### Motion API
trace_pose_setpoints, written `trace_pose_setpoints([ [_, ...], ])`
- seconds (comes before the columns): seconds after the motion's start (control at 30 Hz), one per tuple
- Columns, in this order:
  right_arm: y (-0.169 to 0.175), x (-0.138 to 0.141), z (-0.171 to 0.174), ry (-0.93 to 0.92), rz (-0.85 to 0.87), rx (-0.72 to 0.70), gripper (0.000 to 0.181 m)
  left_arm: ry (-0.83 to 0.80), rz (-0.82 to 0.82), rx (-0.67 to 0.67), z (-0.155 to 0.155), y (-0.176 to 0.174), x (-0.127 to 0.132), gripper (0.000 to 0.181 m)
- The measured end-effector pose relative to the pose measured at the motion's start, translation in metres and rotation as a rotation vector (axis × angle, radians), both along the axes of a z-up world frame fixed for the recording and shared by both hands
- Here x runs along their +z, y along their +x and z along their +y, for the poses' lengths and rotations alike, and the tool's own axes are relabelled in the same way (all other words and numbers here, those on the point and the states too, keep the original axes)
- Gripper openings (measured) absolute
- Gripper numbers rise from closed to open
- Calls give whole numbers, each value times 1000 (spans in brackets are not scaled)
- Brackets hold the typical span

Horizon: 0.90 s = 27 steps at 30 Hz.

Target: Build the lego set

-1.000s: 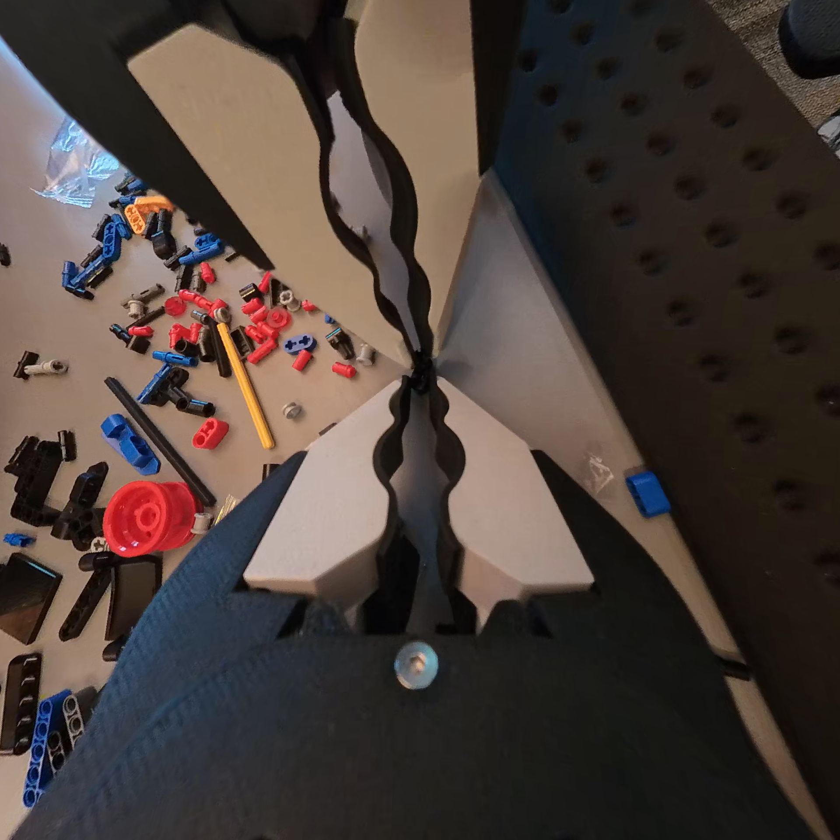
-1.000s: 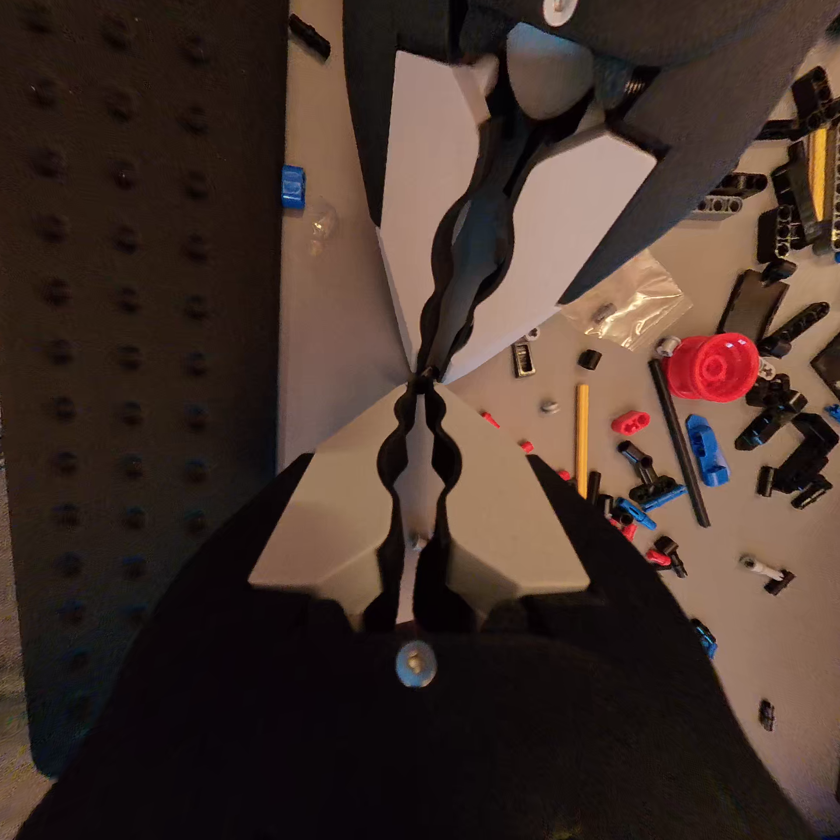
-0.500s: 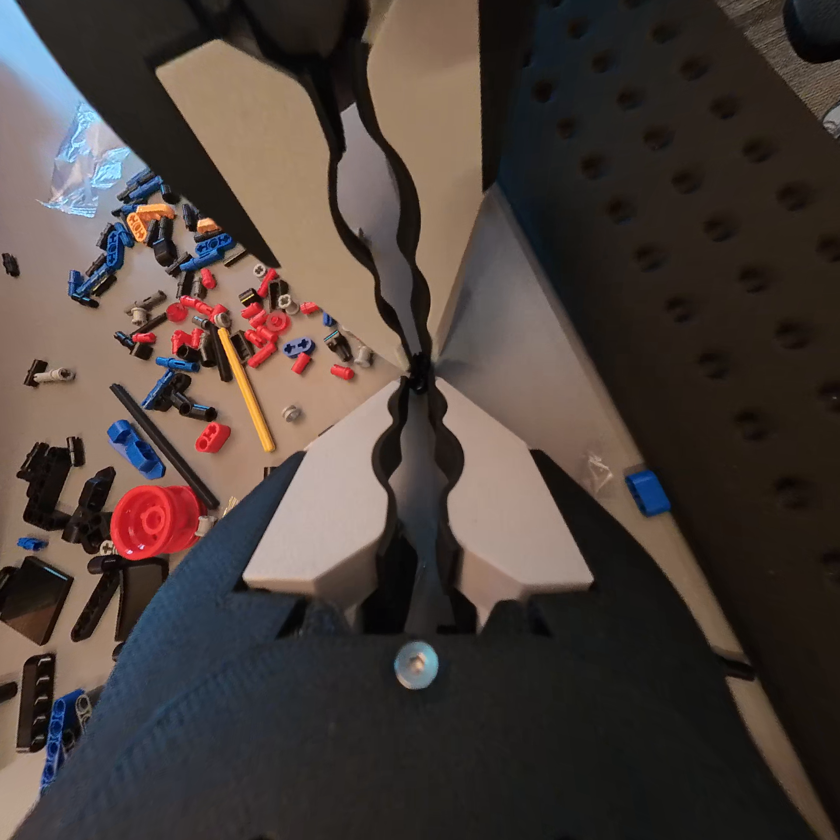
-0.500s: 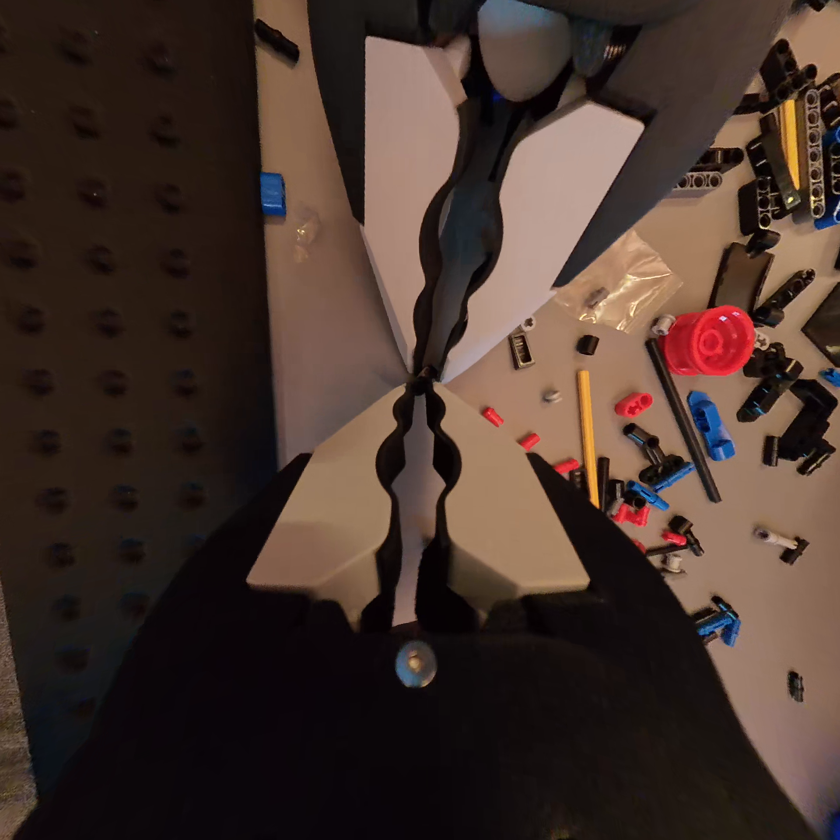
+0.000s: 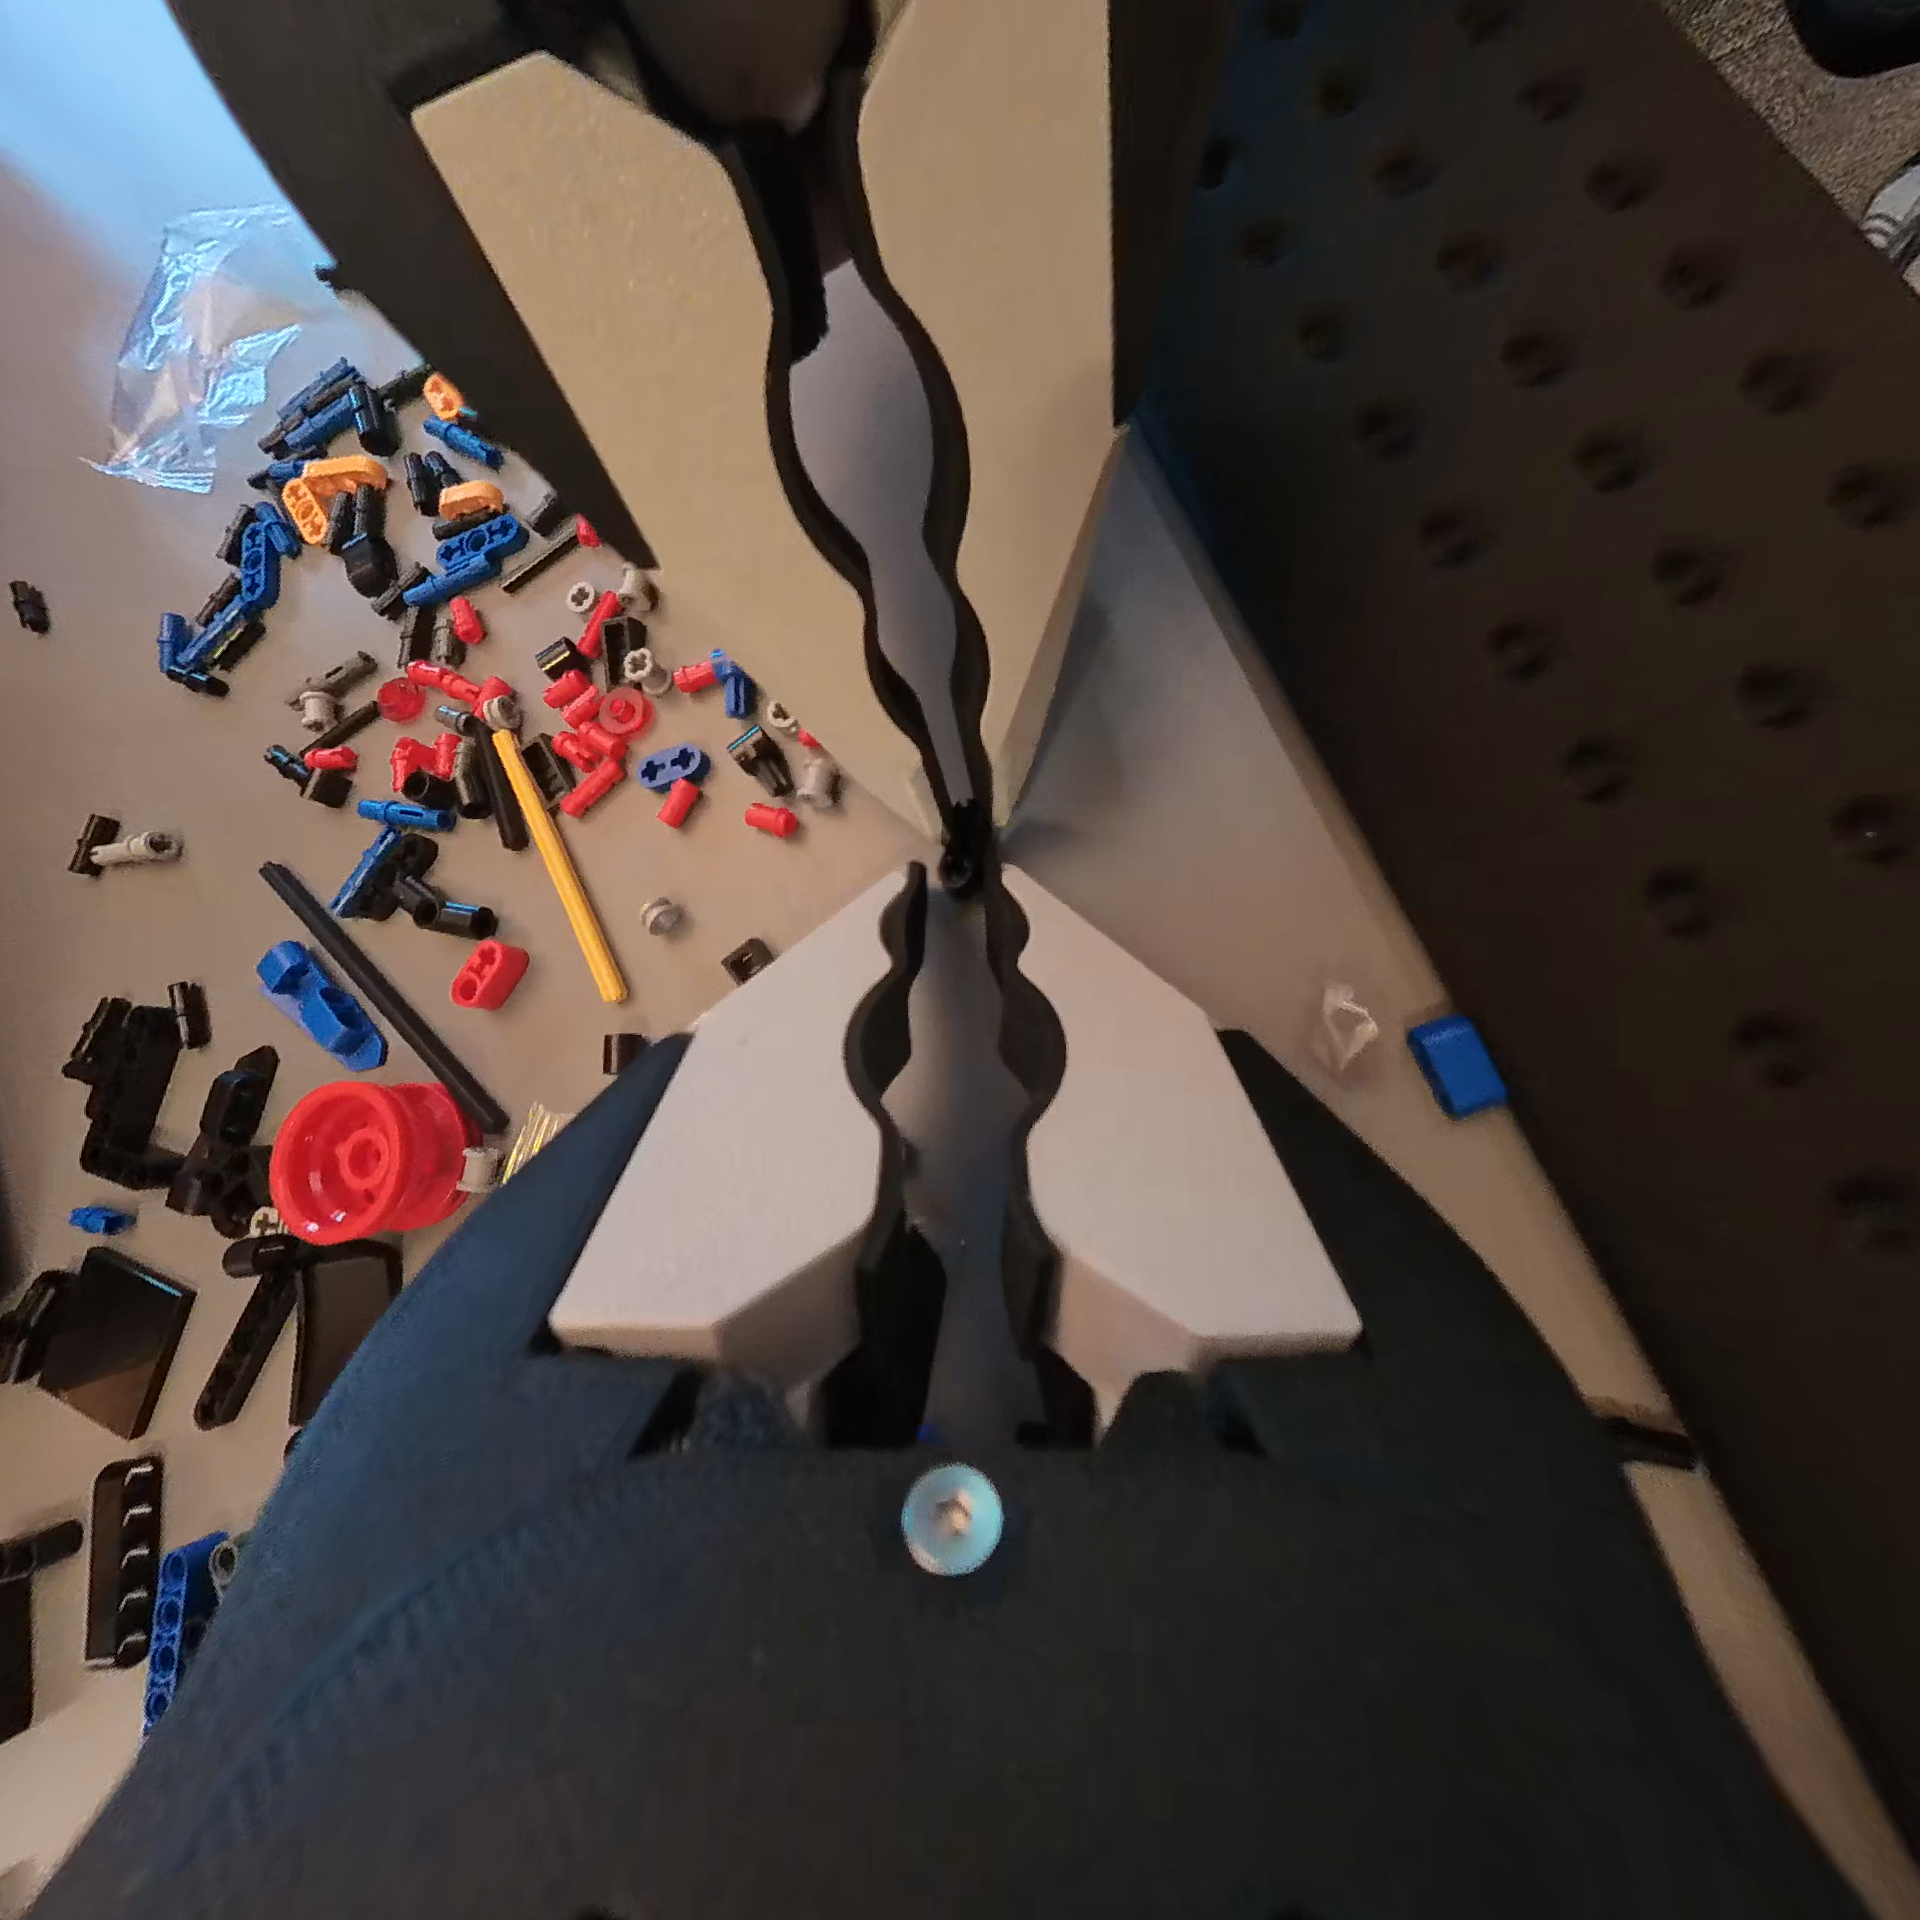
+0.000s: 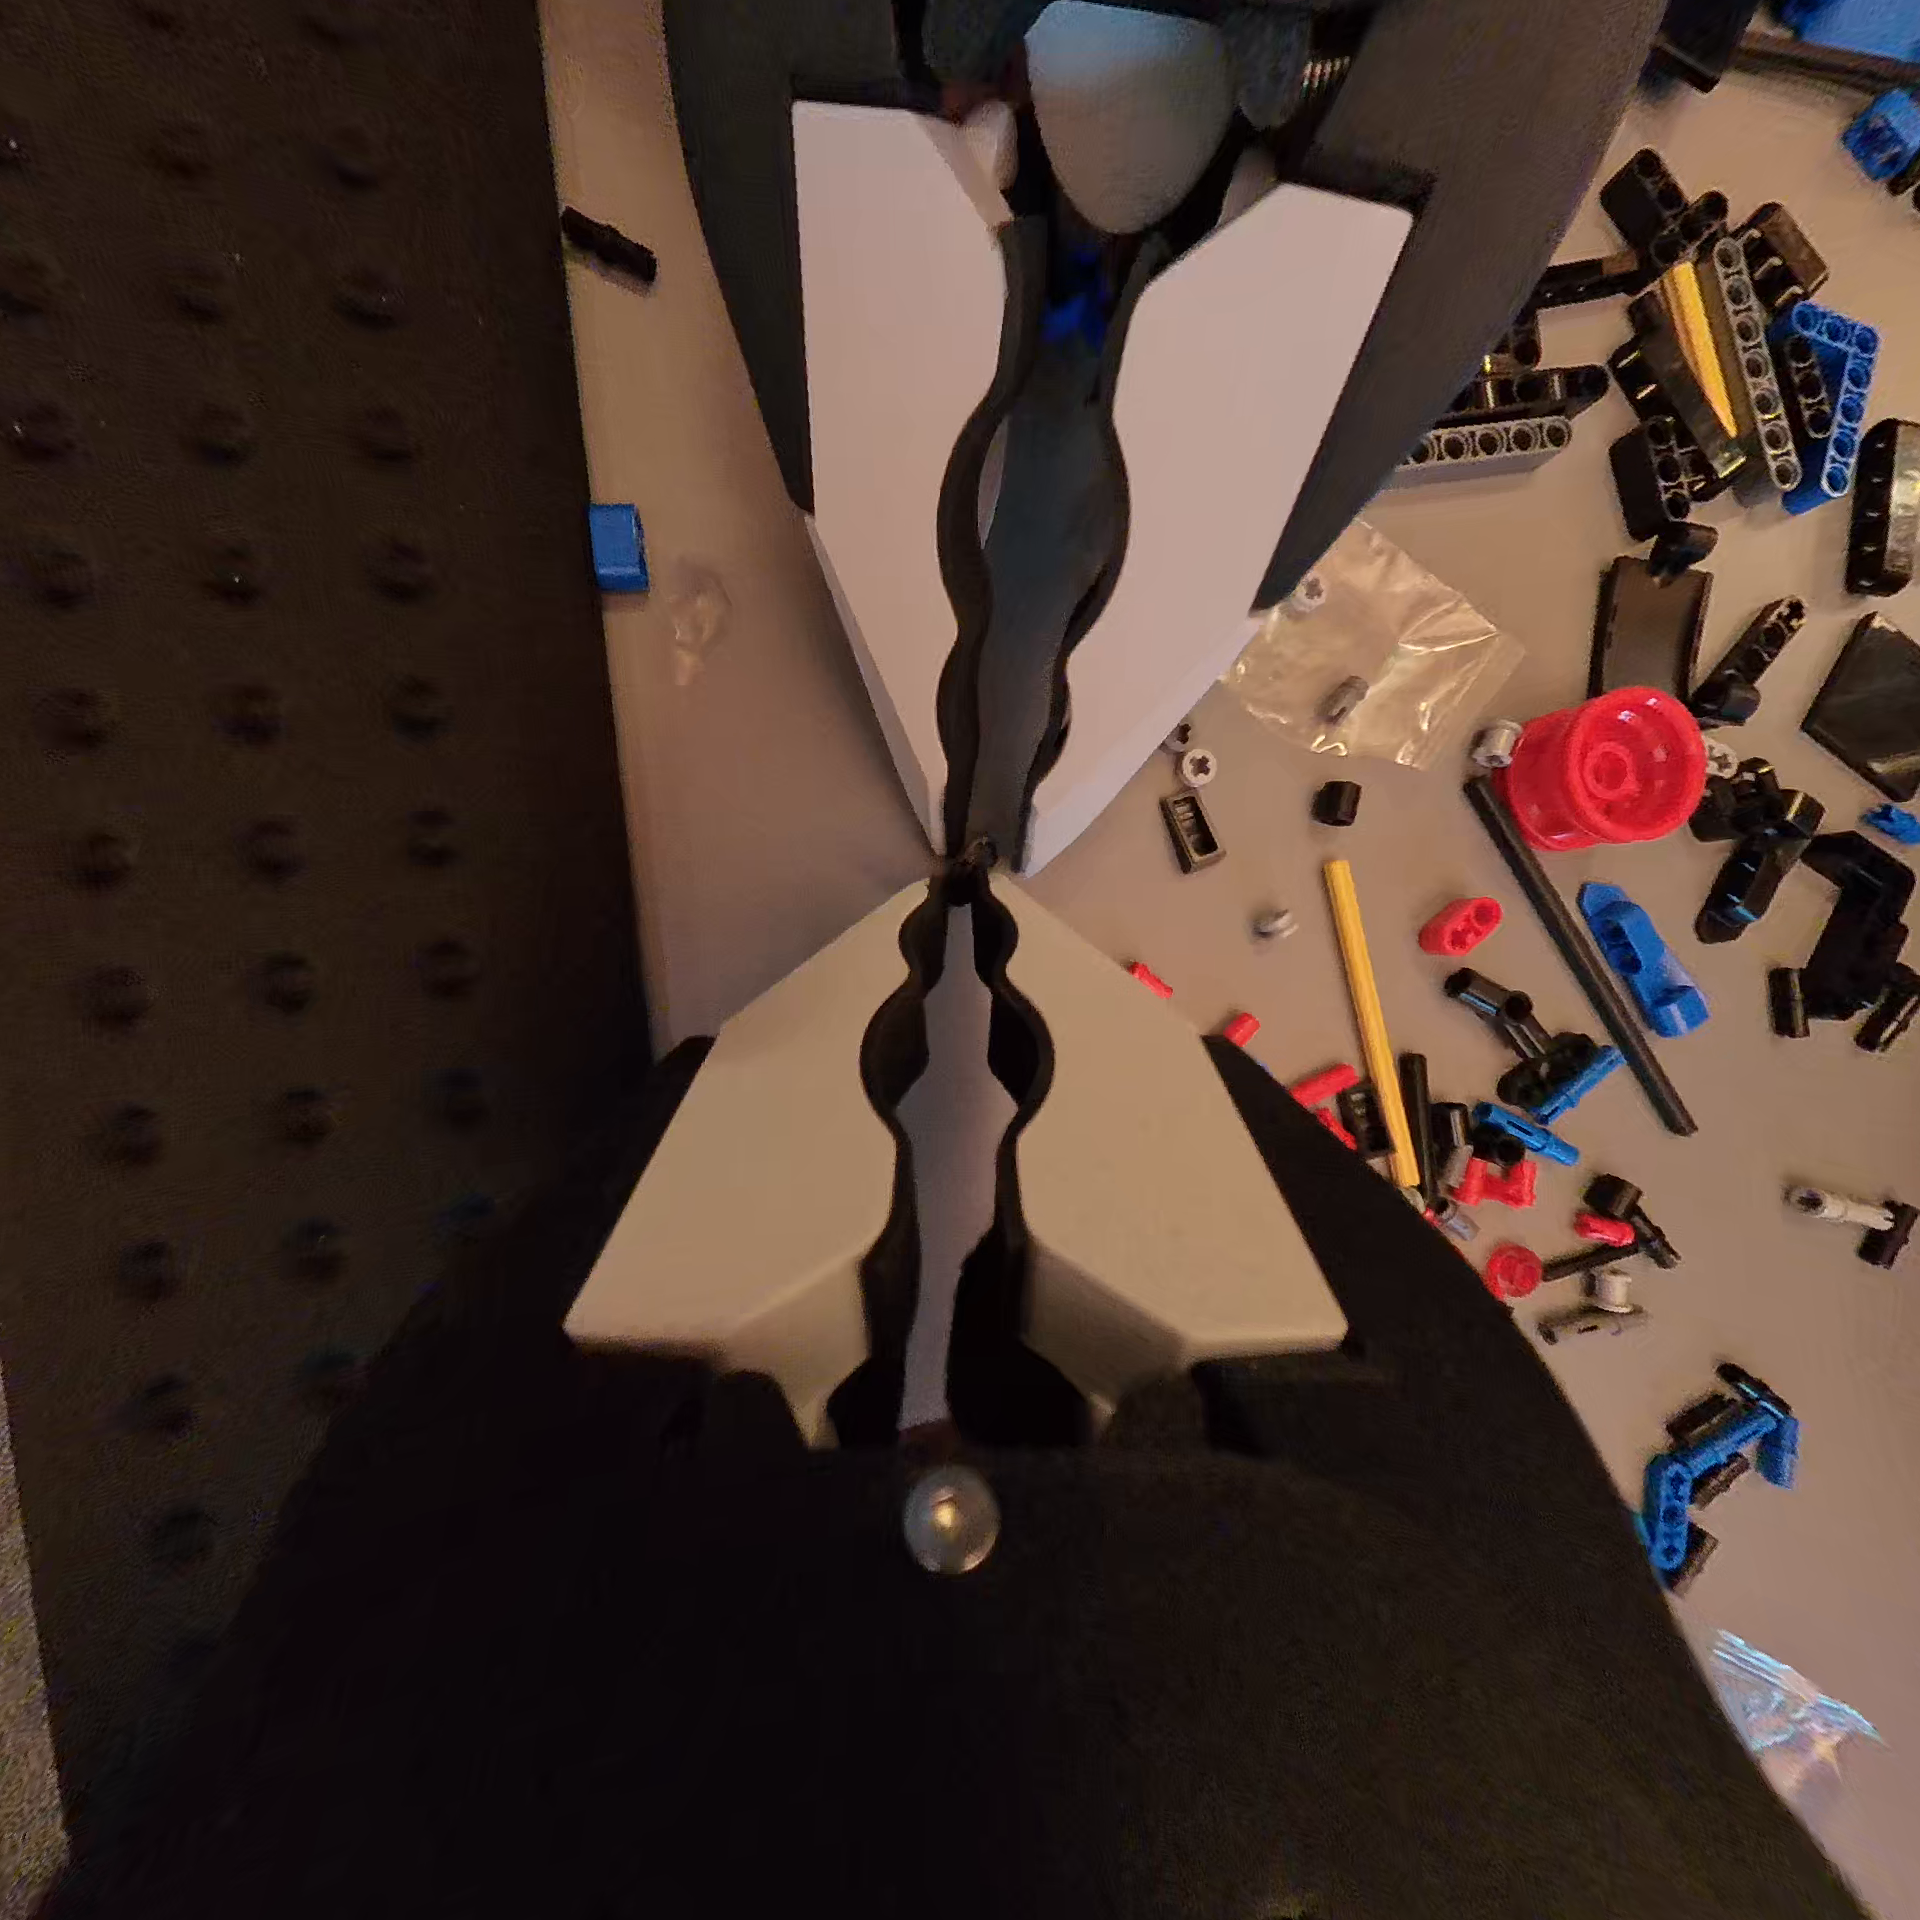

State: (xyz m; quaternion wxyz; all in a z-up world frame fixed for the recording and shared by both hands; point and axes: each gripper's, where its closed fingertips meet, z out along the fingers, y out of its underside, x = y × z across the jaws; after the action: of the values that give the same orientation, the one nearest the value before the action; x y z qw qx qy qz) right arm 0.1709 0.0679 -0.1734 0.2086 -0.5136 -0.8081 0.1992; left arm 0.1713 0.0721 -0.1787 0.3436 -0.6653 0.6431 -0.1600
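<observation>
Barely begun, I judge: my left fingers (image 5: 961, 883) and right fingers (image 6: 961, 883) are both clamped tip-to-tip on one small black pin (image 5: 961, 847), loose pieces (image 5: 499, 748) strewn across the counter (image 5: 1174, 727).

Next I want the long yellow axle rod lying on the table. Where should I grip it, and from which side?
Grip the long yellow axle rod near its free lower end, coming straight down with the jaws across its width. Its far end sits among the red and black pins, but that stretch has bare grey table on both sides.
</observation>
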Motion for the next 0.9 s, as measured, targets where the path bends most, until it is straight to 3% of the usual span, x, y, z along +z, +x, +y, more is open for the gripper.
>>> trace_pose_setpoints([
  [0.67, -6, 6, -10, -60, 108, -16, 4, -50, 6, -36, -11, -4, 0, 9],
  [0.9, -12, 17, -12, -87, 188, -16, 4, -90, -15, -44, -15, -6, 1, 21],
])
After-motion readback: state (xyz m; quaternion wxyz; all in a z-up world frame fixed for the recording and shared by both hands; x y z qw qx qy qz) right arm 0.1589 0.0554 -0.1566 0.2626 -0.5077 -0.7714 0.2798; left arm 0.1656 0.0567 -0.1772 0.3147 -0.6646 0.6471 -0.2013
